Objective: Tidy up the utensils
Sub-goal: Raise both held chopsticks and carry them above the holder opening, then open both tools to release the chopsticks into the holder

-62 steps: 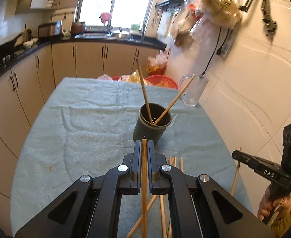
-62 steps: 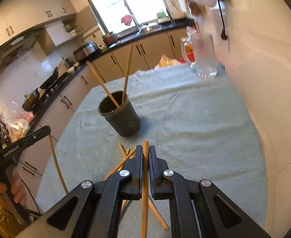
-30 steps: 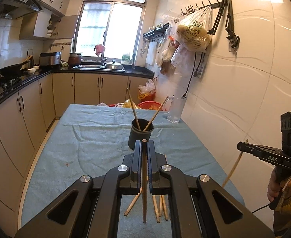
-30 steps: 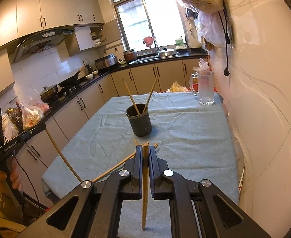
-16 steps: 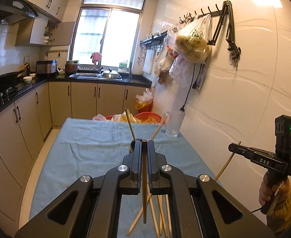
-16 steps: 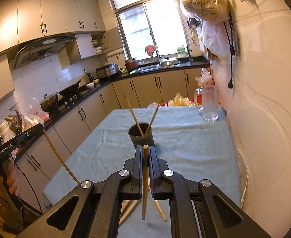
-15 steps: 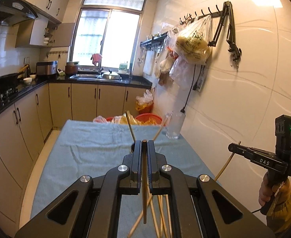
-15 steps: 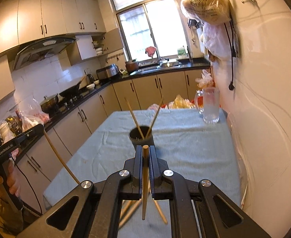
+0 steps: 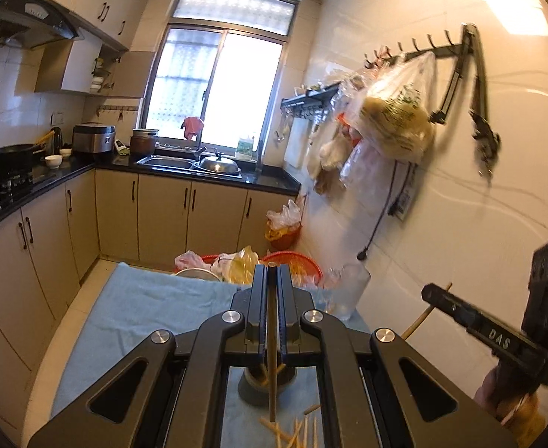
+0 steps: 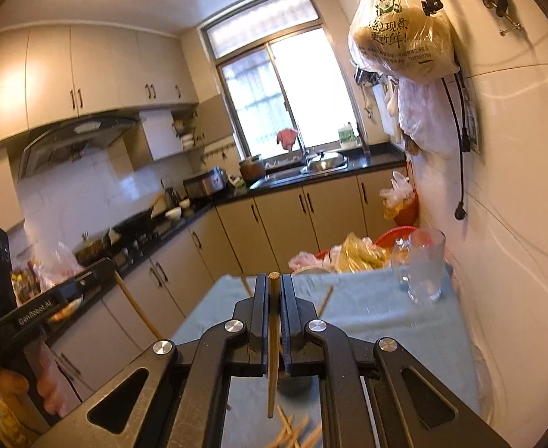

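Observation:
My left gripper (image 9: pixel 270 272) is shut on a wooden chopstick (image 9: pixel 271 354) that hangs down between its fingers. Below it, mostly hidden by the gripper body, stands the dark holder cup (image 9: pixel 253 392), with loose chopsticks (image 9: pixel 292 433) lying on the cloth in front. My right gripper (image 10: pixel 273 280) is likewise shut on a chopstick (image 10: pixel 272 354); the cup (image 10: pixel 298 386) shows under it, and two chopsticks (image 10: pixel 325 300) stick out of the cup. Each view shows the other gripper to the side: the right gripper (image 9: pixel 479 326), the left gripper (image 10: pixel 49 306).
A blue-green cloth (image 9: pixel 143 310) covers the table. A glass mug (image 10: pixel 425 272) stands at the far right corner by the tiled wall. Red baskets with bags (image 9: pixel 288 261) sit beyond the far edge. Cabinets (image 9: pixel 27 261) run along the left; bags (image 10: pixel 404 37) hang on the wall.
Both grippers have risen and drawn back from the cup, each keeping its chopstick. The cup has dropped low in both views and is now largely hidden by the gripper bodies.

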Demonstrator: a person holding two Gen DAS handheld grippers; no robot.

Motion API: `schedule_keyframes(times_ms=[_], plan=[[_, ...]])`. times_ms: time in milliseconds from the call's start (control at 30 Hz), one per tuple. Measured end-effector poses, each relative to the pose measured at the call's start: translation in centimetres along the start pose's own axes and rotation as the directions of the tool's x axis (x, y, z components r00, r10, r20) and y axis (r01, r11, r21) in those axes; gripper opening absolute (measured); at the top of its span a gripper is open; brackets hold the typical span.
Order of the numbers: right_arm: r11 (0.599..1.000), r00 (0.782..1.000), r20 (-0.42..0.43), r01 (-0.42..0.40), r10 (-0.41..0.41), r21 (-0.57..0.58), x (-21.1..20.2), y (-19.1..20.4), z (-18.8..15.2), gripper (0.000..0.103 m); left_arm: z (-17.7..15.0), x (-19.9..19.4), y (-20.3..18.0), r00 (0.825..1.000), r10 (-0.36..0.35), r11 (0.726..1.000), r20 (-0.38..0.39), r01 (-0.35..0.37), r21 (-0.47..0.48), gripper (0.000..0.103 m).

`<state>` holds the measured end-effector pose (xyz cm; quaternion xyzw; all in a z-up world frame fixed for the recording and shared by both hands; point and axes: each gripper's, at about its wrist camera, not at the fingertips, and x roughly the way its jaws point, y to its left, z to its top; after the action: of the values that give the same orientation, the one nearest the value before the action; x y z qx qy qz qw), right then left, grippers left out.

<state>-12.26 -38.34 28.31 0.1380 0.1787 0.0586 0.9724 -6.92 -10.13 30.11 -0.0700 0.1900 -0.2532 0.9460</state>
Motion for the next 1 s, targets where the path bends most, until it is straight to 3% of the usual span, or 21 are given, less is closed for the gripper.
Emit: schedule_keyframes(times_ms=[300,500,700,867,933,1000], plan=[[0.998,0.999,0.032,0.026,-0.028,0.051,6.0,-1.8,1.3,0.006,0.8,7.5,1.9,1.000,0.024,0.995,-0.005,-0.024,-0.092,0.005],[0.997,0.998,-0.029,0.062,-0.061,0.051,9.9,-3.3,-0.6,0.006,-1.9,12.4,4.2,0.993,0.040,0.990,-0.113,-0.055,-0.133,0.005],[0.996,0.990,-0.122,0.074,-0.068,0.050,12.7,-4.3,-3.2,0.006,-3.4,13.0,4.9,0.988,0.055,0.990,-0.144,-0.073,-0.122,0.005],[0.994,0.986,-0.152,0.086,-0.075,0.065,13.8,-4.7,-4.1,0.007,-3.6,11.7,4.4,0.990,0.067,0.992,-0.121,-0.080,-0.100,0.007],[0.994,0.986,-0.153,0.083,-0.071,0.077,13.8,-4.8,-4.2,0.015,-3.6,10.9,4.1,0.991,0.074,0.992,-0.111,-0.084,-0.089,0.014],[0.993,0.986,-0.150,0.087,-0.074,0.082,13.4,-4.7,-4.1,0.040,-3.5,9.8,3.9,0.992,0.086,0.993,-0.092,-0.093,-0.079,0.030]])
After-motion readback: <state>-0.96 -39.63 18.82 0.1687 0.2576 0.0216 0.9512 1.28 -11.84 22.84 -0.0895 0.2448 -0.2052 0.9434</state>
